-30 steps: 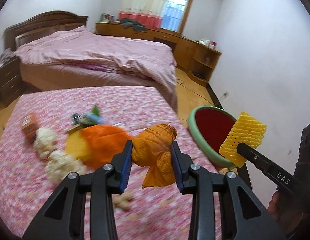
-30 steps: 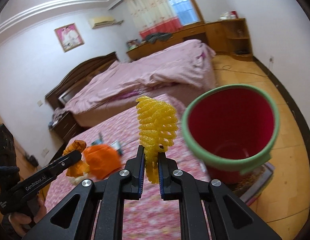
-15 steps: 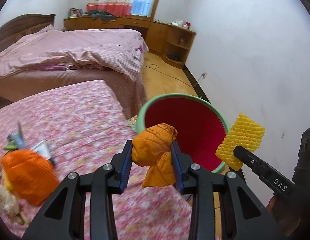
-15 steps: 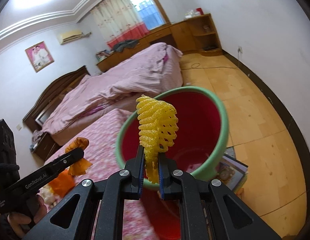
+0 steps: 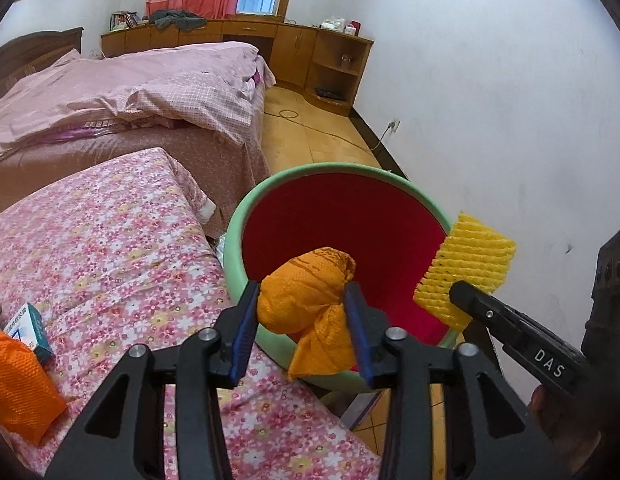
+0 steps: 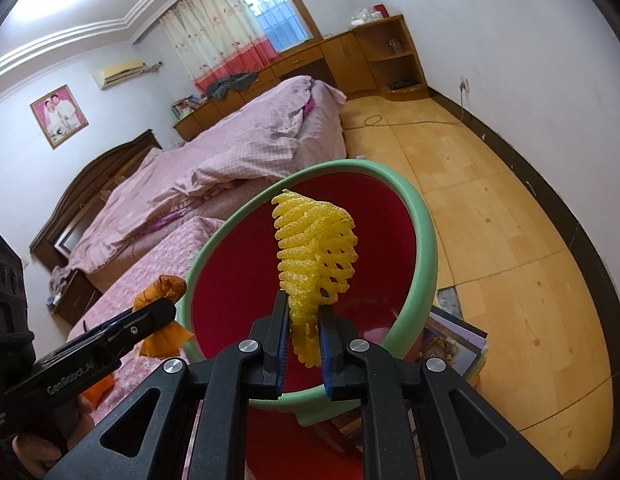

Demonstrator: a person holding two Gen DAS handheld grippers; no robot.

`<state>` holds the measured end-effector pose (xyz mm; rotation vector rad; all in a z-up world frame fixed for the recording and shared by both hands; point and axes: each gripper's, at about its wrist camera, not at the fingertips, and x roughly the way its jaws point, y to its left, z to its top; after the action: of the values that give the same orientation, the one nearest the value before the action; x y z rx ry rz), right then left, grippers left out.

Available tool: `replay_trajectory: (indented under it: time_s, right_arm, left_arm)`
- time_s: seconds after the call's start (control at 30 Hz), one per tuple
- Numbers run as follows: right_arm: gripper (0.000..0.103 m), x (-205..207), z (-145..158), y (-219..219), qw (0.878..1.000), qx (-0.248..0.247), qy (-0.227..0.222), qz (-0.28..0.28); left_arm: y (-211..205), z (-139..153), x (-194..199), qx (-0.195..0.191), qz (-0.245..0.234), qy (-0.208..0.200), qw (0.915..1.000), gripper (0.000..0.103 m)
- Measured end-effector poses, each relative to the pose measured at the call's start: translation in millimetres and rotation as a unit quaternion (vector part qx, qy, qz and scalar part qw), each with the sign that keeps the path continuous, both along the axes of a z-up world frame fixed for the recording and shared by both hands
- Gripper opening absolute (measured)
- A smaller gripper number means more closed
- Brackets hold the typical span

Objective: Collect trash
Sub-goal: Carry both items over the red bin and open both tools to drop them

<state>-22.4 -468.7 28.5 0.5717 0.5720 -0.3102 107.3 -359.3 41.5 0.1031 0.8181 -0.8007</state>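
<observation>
Mid-task: left gripper (image 5: 300,312) clamped on crumpled orange mesh bag (image 5: 310,300), right gripper (image 6: 304,338) pinching yellow foam fruit net (image 6: 315,252), both over green-rimmed red bin (image 5: 234,240), unreleased; flat orange net (image 5: 18,388) and small box (image 5: 30,330) left on near floral bed.

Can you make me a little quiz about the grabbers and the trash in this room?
1. True or false: the left gripper is empty.
2. What does the right gripper hold? A) a book B) yellow foam net C) a sock
3. Fill in: the red bin has a ____ rim.

Key:
1. False; it is shut on the orange net bundle, in front of the bin's mouth.
2. B
3. green
</observation>
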Motion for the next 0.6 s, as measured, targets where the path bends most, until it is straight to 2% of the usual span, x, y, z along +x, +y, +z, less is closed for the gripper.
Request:
replay_trajectory:
  time_s: [0.13,0.23,0.37,0.5,0.6]
  right_arm:
    - [0.018,3.3,-2.1,-1.0,1.0,0.003,0.001,0.003]
    - [0.027,2.7,-2.2,-2.5,1.0,0.009,-0.003,-0.001]
    - [0.028,2.2,-1.8,-2.3,1.0,0.012,0.0,0.001]
    - [0.036,-3.4,2.6,1.5,1.0,0.01,-0.006,0.001]
    - [0.036,-9.4,7.8,5.8,1.0,0.008,-0.013,0.0]
  left_arm:
    - [-1.2,-2.2,2.4,0.001,0.004,0.003,1.0,0.055]
    - [0.9,-2.2,2.8,0.002,0.009,0.005,0.9999,0.055]
    - [8.1,1.8,1.1,-0.002,0.017,0.005,0.9998,0.055]
    - [18.9,10.1,-4.4,-0.009,0.027,0.0,0.9996,0.055]
    - [29.5,16.3,-9.4,-0.013,0.035,-0.002,0.9993,0.055]
